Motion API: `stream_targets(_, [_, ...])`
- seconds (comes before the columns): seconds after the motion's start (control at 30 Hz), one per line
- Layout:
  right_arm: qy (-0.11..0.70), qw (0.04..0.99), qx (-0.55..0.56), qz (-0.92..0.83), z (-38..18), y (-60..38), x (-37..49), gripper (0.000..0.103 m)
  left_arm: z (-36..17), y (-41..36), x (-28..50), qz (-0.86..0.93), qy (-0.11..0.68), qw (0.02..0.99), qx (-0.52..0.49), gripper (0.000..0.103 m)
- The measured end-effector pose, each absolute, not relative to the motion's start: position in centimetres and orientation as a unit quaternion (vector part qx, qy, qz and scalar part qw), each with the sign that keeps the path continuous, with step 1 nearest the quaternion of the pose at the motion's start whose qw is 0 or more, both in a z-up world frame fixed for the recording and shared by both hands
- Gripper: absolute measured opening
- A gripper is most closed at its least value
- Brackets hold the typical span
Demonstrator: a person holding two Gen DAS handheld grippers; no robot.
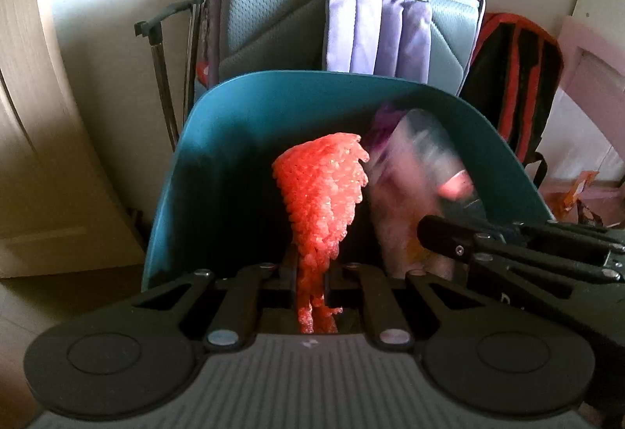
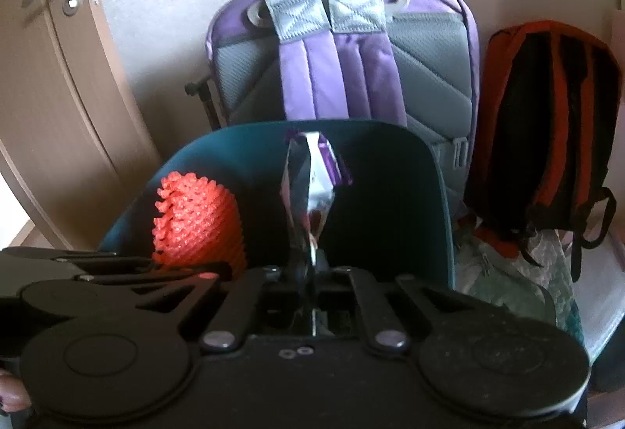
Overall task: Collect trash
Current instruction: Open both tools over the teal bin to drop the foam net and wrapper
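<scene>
A teal bin (image 1: pixel 234 108) (image 2: pixel 390 163) stands on the floor right before both grippers. A red foam net (image 1: pixel 320 186) (image 2: pixel 191 218) sticks up over the bin's mouth, and my left gripper (image 1: pixel 310 265) is shut on its lower end. A silver and purple wrapper (image 2: pixel 308 186) (image 1: pixel 410 163) stands upright between the fingers of my right gripper (image 2: pixel 310 265), also over the bin. Those jaws stand slightly apart and the wrapper looks loose and blurred. The right gripper (image 1: pixel 425 229) reaches in from the right in the left wrist view.
A purple and grey backpack (image 2: pixel 340 69) leans on the wall behind the bin. A red and black backpack (image 2: pixel 547 116) stands to its right, above crumpled plastic bags (image 2: pixel 508 272). A door (image 2: pixel 50 77) is at the left, and a metal handle (image 1: pixel 160 77) stands beside the bin.
</scene>
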State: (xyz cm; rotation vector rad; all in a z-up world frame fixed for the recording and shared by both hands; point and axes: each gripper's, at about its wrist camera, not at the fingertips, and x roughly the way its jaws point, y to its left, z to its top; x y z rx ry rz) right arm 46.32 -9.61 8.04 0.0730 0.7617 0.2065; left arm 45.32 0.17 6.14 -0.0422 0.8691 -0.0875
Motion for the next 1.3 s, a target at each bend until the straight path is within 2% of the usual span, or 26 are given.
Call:
stream_targets(0.17, [0.371,0.922,0.038,0.100,7.9,-9.8,46.1,0.015,6.2,0.2,45.4,-0.043,0.418,0.907,-0.026,0.013])
stream_targets(0.4, [0.362,0.927,0.027,0.093,8.5,-9.6,45.3,0.024,6.9,0.2,44.8,-0.038,0.412,0.909,-0.037,0.023])
stream_targets(0.5, [0.357,0.929,0.033,0.088,9.0,-9.9,44.5,0.032,7.6,0.3,44.1,-0.038,0.406,0.912,-0.039,0.031])
stream_targets(0.6, [0.351,0.932,0.039,0.083,9.7,-10.6,43.6,0.039,8.5,0.1,43.2,-0.036,0.399,0.916,-0.036,0.044])
stream_targets(0.63, [0.348,0.933,0.040,0.082,10.0,-10.8,43.2,0.041,8.8,0.1,42.9,-0.031,0.397,0.916,-0.036,0.056])
stream_targets(0.67, [0.346,0.934,0.043,0.080,10.3,-11.1,42.7,0.042,9.1,0.1,42.5,-0.028,0.395,0.918,-0.039,0.062])
stream_targets(0.73, [0.342,0.935,0.048,0.081,10.9,-11.6,41.9,0.047,9.6,0.1,41.6,-0.033,0.392,0.919,-0.043,0.062])
stream_targets(0.93, [0.323,0.942,0.044,0.081,13.0,-12.7,38.5,0.051,11.6,-0.1,38.4,-0.039,0.377,0.924,-0.045,0.062])
stream_targets(1.07, [0.311,0.946,0.040,0.084,14.3,-13.0,36.0,0.054,13.0,-0.2,35.6,-0.044,0.364,0.930,-0.040,0.069])
stream_targets(1.3, [0.303,0.947,0.024,0.103,15.4,-12.6,31.6,0.058,14.0,-0.3,31.0,-0.054,0.357,0.932,-0.039,0.069])
